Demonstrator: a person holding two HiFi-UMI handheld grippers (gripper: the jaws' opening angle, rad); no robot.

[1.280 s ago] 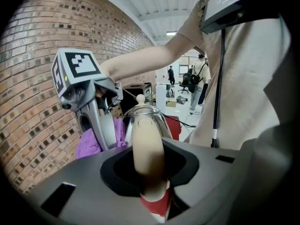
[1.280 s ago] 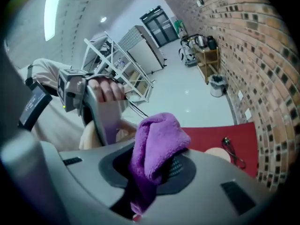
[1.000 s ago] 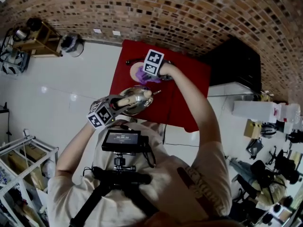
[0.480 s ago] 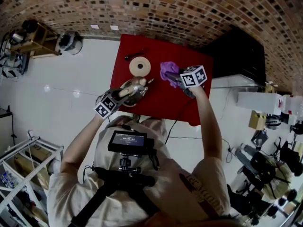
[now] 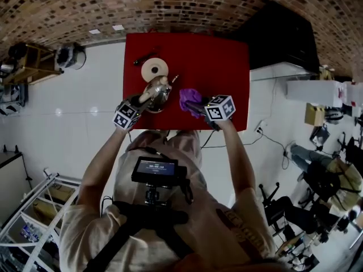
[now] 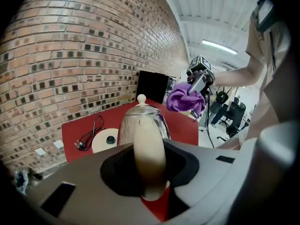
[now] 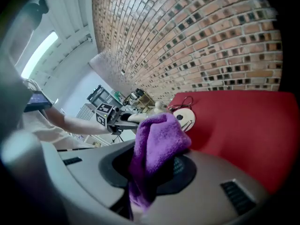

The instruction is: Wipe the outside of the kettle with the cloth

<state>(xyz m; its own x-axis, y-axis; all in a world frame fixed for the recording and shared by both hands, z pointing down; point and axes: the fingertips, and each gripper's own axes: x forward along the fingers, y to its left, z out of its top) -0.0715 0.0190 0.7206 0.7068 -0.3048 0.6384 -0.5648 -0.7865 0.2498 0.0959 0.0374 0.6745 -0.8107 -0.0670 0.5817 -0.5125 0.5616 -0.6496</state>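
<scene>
Closest, bottom centre of the head view: black camera rig with a small monitor [image 5: 154, 170] on the person's chest.

Left gripper [image 5: 146, 99], centre-left: jaws narrow, clamped on the cream handle [image 6: 149, 149] of the kettle [image 5: 159, 90]. Steel kettle is upright, lid knob up, over the near-left part of the table. Can't tell if its bottom touches the top.

Right gripper [image 5: 197, 104], just right of it: jaws closed on the purple cloth [image 5: 189, 98], which bunches out of them. Cloth is near the kettle, apart from it.

In the right gripper view the cloth blocks nearly all of the kettle. In the left gripper view the handle covers the middle of the kettle body.

Just beyond the kettle: round cream base [image 5: 154, 69], flat on the table. Black cable [image 5: 144, 58] lies further up-left.

Surface: red rectangular table [image 5: 221, 55] on a glossy white floor [image 5: 74, 112].

Black cabinet [image 5: 278, 33] at the table's upper-right corner. Brick wall [image 5: 170, 4] across the top. Wooden shelf [image 5: 28, 61] upper left, metal rack [image 5: 28, 208] lower left, office chairs [image 5: 317, 186] at right.
</scene>
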